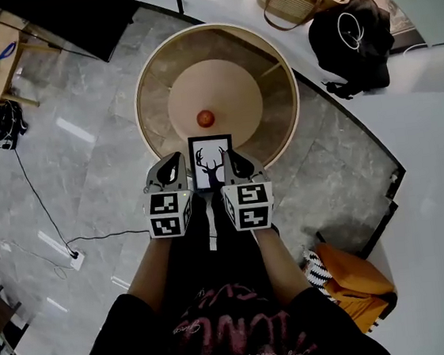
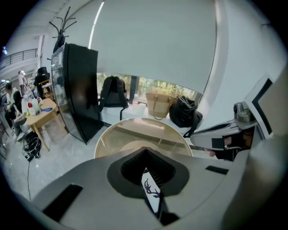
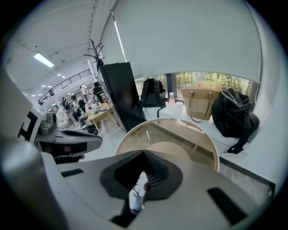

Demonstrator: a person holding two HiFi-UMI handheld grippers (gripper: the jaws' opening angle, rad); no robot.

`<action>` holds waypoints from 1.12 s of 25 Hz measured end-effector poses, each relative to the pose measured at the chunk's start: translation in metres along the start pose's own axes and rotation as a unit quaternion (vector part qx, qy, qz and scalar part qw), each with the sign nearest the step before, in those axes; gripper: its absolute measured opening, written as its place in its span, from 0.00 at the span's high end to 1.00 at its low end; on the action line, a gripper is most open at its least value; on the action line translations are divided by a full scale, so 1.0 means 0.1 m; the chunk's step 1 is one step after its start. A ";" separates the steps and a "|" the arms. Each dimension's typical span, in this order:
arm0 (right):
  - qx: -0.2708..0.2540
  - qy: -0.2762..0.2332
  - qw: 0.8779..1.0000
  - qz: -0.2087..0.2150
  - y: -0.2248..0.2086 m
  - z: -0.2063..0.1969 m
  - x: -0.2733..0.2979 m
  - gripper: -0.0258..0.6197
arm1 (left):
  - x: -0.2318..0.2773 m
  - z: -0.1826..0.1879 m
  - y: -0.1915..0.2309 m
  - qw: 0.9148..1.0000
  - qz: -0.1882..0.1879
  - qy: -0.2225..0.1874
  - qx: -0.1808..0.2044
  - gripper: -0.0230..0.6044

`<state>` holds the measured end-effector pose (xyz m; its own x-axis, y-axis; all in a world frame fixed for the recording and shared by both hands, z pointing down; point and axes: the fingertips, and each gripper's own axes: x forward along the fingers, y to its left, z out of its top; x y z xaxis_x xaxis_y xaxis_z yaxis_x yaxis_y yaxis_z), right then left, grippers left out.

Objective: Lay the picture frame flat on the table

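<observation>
At the round table's (image 1: 296,102) six o'clock edge, the picture frame (image 1: 211,163) is held by both tools — left gripper (image 1: 178,170) clamped on its nine o'clock side, right gripper (image 1: 231,164) on its three o'clock side.

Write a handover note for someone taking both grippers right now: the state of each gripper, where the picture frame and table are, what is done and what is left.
Left gripper: shut on the left edge of the picture frame.
Right gripper: shut on the frame's right edge.
Frame: held between the two grippers over the near rim of the round glass table, deer print facing up towards the head camera. Whether it touches the glass cannot be told.
Small orange ball: at the table's middle, beyond the frame and apart from it.
Done: frame gripped on both sides and brought to the table.
Left: probably lower it flat onto the glass, then open both grippers.
</observation>
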<state>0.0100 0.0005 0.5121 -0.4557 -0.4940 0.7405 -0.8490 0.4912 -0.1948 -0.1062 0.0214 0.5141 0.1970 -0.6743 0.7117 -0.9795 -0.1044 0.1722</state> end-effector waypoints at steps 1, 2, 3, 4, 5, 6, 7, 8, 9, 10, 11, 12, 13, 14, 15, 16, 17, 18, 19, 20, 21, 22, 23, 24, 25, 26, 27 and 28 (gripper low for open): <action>-0.001 -0.003 1.000 0.000 0.02 0.03 -0.04 0.93 | -0.03 0.04 -0.01 1.000 -0.001 -0.003 0.001 0.95; -0.003 -0.006 1.000 0.001 0.04 0.05 -0.09 0.93 | -0.07 0.07 -0.02 1.000 -0.002 -0.007 0.001 0.95; -0.004 -0.008 1.000 0.001 0.05 0.08 -0.14 0.93 | -0.11 0.11 -0.03 1.000 -0.003 -0.010 0.001 0.95; -0.007 -0.011 1.000 0.000 0.06 0.11 -0.18 0.93 | -0.15 0.15 -0.03 1.000 -0.003 -0.013 0.002 0.95; -0.012 -0.014 1.000 -0.002 0.07 0.14 -0.22 0.93 | -0.19 0.18 -0.04 1.000 -0.003 -0.017 0.003 0.95; -0.021 -0.017 1.000 -0.003 0.09 0.17 -0.26 0.93 | -0.23 0.22 -0.05 1.000 -0.002 -0.021 0.005 0.95; -0.029 -0.021 0.999 -0.004 0.10 0.21 -0.30 0.93 | -0.27 0.25 -0.06 1.000 -0.002 -0.026 0.008 0.95; -0.034 -0.024 0.999 -0.003 0.11 0.25 -0.33 0.93 | -0.30 0.28 -0.07 0.999 -0.002 -0.030 0.013 0.95; -0.034 -0.028 0.999 -0.002 0.12 0.29 -0.36 0.93 | -0.33 0.31 -0.08 0.999 -0.002 -0.033 0.019 0.95; -0.032 -0.034 0.999 -0.003 0.13 0.33 -0.39 0.93 | -0.36 0.34 -0.08 0.999 -0.003 -0.035 0.023 0.95; -0.029 -0.041 0.999 -0.006 0.13 0.37 -0.42 0.93 | -0.40 0.37 -0.09 0.999 -0.003 -0.038 0.025 0.95; -0.026 -0.048 0.998 -0.011 0.12 0.41 -0.45 0.93 | -0.43 0.40 -0.09 0.999 -0.002 -0.041 0.027 0.95; -0.025 -0.054 0.998 -0.015 0.12 0.45 -0.48 0.93 | -0.46 0.43 -0.10 0.999 -0.002 -0.045 0.029 0.95; -0.026 -0.059 0.998 -0.018 0.13 0.48 -0.51 0.93 | -0.49 0.46 -0.10 0.998 -0.003 -0.049 0.030 0.95; -0.029 -0.063 0.997 -0.018 0.15 0.51 -0.54 0.93 | -0.52 0.48 -0.11 0.998 -0.005 -0.051 0.032 0.95; -0.032 -0.066 0.997 -0.018 0.17 0.54 -0.57 0.93 | -0.55 0.51 -0.12 0.998 -0.006 -0.054 0.033 0.95; -0.034 -0.070 0.997 -0.018 0.20 0.57 -0.60 0.93 | -0.58 0.53 -0.12 0.998 -0.007 -0.057 0.034 0.95; -0.036 -0.074 0.996 -0.018 0.22 0.60 -0.64 0.93 | -0.61 0.55 -0.12 0.998 -0.007 -0.060 0.035 0.95; -0.038 -0.080 0.996 -0.021 0.23 0.63 -0.67 0.93 | -0.64 0.57 -0.13 0.997 -0.008 -0.063 0.038 0.95; -0.044 -0.086 0.995 -0.024 0.24 0.66 -0.72 0.93 | -0.66 0.60 -0.13 0.997 -0.008 -0.067 0.041 0.95; -0.052 -0.092 0.994 -0.026 0.26 0.70 -0.76 0.93 | -0.69 0.63 -0.14 0.997 -0.010 -0.070 0.044 0.95; -0.059 -0.095 0.993 -0.026 0.29 0.73 -0.79 0.93 | -0.73 0.66 -0.14 0.996 -0.011 -0.073 0.047 0.95; -0.062 -0.099 0.993 -0.025 0.32 0.76 -0.83 0.93 | -0.77 0.70 -0.14 0.996 -0.011 -0.077 0.050 0.95; -0.062 -0.103 0.992 -0.024 0.34 0.79 -0.85 0.93 | -0.80 0.73 -0.13 0.995 -0.011 -0.081 0.051 0.95; -0.061 -0.109 0.992 -0.026 0.35 0.82 -0.88 0.93 | -0.83 0.76 -0.12 0.995 -0.010 -0.086 0.052 0.95; -0.060 -0.114 0.991 -0.028 0.35 0.84 -0.91 0.93 | -0.86 0.79 -0.12 0.994 -0.010 -0.091 0.053 0.95; -0.061 -0.120 0.991 -0.031 0.34 0.88 -0.95 0.93 | -0.90 0.84 -0.12 0.994 -0.010 -0.096 0.054 0.95; -0.061 -0.125 0.990 -0.033 0.35 0.92 -0.99 0.93 | -0.94 0.89 -0.13 0.993 -0.010 -0.102 0.055 0.95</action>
<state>0.0013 0.0007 0.3730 -0.4656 -0.6828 0.5630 -0.8472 0.5278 -0.0605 -0.1161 0.0209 0.3849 0.2147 -0.8039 0.5547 -0.9764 -0.1906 0.1016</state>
